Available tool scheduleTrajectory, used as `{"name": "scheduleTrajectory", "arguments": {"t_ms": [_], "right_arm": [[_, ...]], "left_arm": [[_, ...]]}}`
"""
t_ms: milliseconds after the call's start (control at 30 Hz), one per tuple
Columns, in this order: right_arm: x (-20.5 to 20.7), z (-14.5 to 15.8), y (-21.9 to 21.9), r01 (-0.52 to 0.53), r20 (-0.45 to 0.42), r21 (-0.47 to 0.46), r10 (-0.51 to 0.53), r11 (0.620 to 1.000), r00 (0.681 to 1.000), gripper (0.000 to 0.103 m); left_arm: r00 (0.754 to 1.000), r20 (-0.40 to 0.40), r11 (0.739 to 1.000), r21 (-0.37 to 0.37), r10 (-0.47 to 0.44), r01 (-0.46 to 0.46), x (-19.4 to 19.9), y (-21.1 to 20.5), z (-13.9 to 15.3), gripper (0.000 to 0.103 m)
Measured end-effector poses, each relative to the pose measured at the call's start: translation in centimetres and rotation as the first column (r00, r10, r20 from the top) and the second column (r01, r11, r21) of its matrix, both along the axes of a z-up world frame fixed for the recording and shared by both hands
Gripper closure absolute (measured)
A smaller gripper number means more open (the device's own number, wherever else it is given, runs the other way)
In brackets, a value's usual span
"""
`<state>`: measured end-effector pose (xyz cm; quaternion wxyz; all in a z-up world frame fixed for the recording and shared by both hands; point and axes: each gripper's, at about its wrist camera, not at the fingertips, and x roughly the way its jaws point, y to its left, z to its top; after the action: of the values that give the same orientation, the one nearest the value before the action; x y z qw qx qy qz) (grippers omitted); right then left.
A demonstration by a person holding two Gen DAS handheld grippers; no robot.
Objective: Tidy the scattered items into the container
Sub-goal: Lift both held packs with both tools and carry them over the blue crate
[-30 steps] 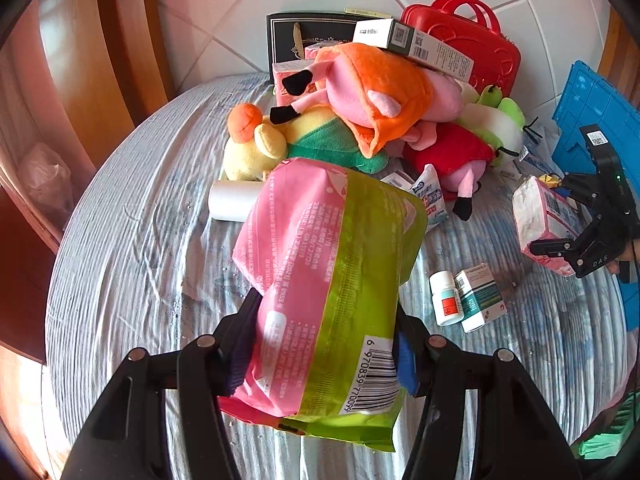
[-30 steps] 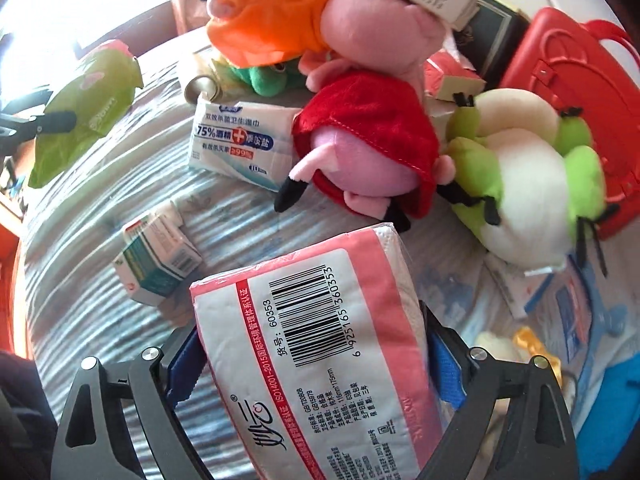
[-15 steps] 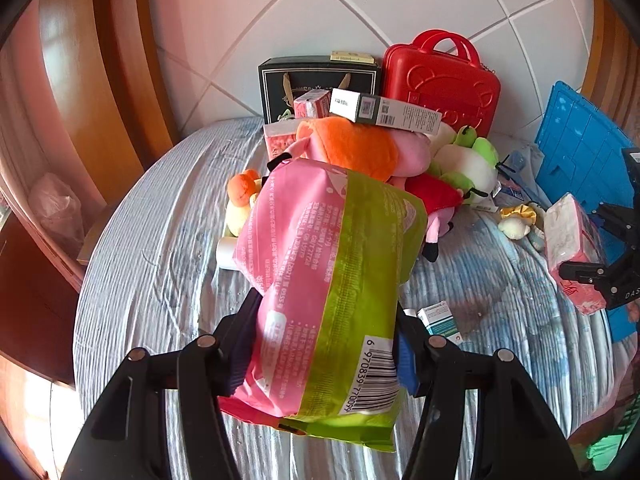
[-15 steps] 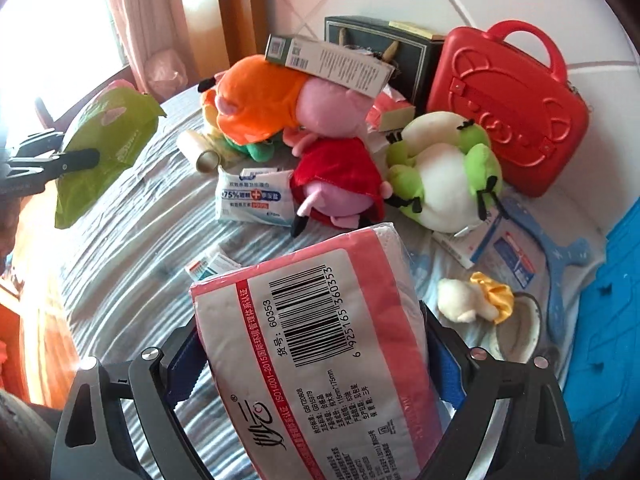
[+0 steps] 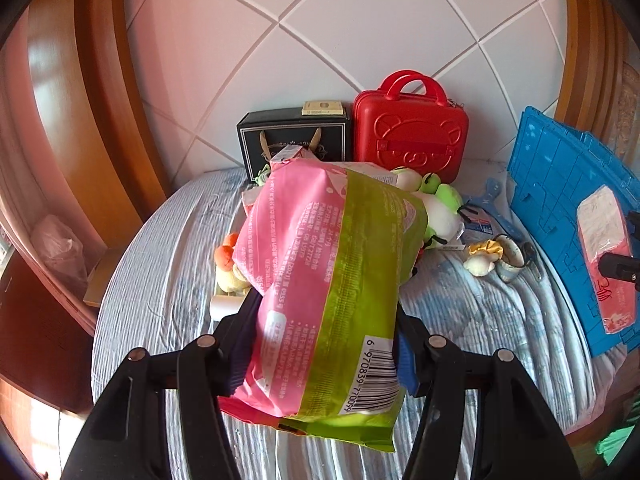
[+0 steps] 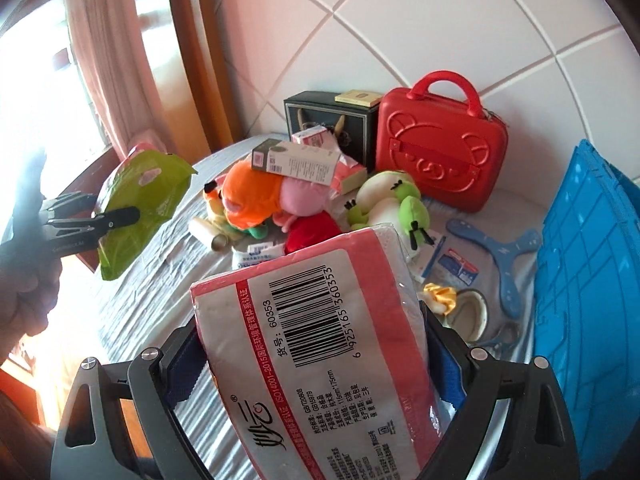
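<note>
A: Our left gripper [image 5: 320,344] is clamped on the pink-and-green pack [image 5: 332,280], and our right gripper [image 6: 308,356] grips the tissue pack [image 6: 320,344] across its width.

B: Both are held clear above the bed [image 5: 168,280], probably so we can carry them over the plush toys [image 6: 256,200].

A: The blue container [image 6: 592,280] stands at the right.

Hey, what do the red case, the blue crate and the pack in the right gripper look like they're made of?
Red case: hard moulded plastic, glossy, with an embossed bear face. Blue crate: rigid plastic, ribbed grid, fairly matte. Tissue pack clamped in the right gripper: thin shiny plastic film, probably over soft paper, judging by glare and wrinkles.
</note>
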<state>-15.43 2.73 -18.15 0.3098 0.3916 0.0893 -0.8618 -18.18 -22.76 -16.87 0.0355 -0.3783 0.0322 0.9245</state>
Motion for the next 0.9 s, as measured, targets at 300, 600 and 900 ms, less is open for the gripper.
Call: {"name": "scheduleTrajectory", "arguments": {"t_ms": [300, 600, 900], "right_arm": [[1.9, 5.2, 2.9, 0.027, -0.086, -0.062, -0.032, 0.998, 0.996, 0.01], [3.1, 9.2, 6.8, 0.025, -0.155, -0.122, -0.044, 0.992, 0.987, 0.01], [3.9, 13.3, 13.0, 0.052, -0.226, -0.17, -0.09, 0.984, 0.97, 0.01]], "left_arm": [[0.998, -0.064, 1.0, -0.014, -0.025, 0.025, 0.4, 3.1, 4.1, 0.046], [0.992, -0.121, 0.999, -0.008, -0.046, 0.045, 0.8, 7.2, 7.7, 0.046], [0.984, -0.154, 0.996, -0.02, -0.093, 0.091, 0.9, 13.2, 10.6, 0.046]]}}
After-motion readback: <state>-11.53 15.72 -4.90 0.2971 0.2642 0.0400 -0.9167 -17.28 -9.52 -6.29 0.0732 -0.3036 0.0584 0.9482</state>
